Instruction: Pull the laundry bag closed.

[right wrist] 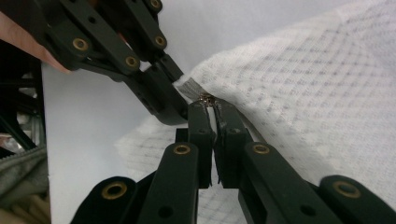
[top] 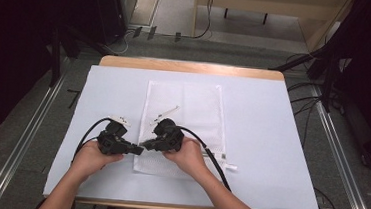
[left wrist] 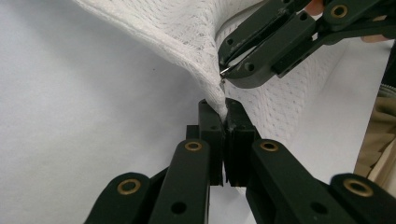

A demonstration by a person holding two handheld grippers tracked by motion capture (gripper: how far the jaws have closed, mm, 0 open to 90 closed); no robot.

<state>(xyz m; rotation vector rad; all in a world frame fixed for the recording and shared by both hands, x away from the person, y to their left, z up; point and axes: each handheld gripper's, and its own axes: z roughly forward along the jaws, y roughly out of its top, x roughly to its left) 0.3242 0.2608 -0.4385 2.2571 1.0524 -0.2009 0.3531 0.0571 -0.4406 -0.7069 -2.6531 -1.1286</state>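
The left gripper (left wrist: 223, 113) is pinching the mesh bag (top: 182, 119) corner on the counter (top: 271, 141) while the right gripper (right wrist: 211, 108) is clamping the zipper pull (right wrist: 205, 97), so pulling should stay level, corner taut

High view overhead facing forward-down; both gripper views close along their jaws, sharing the white mesh bag (left wrist: 187, 32).
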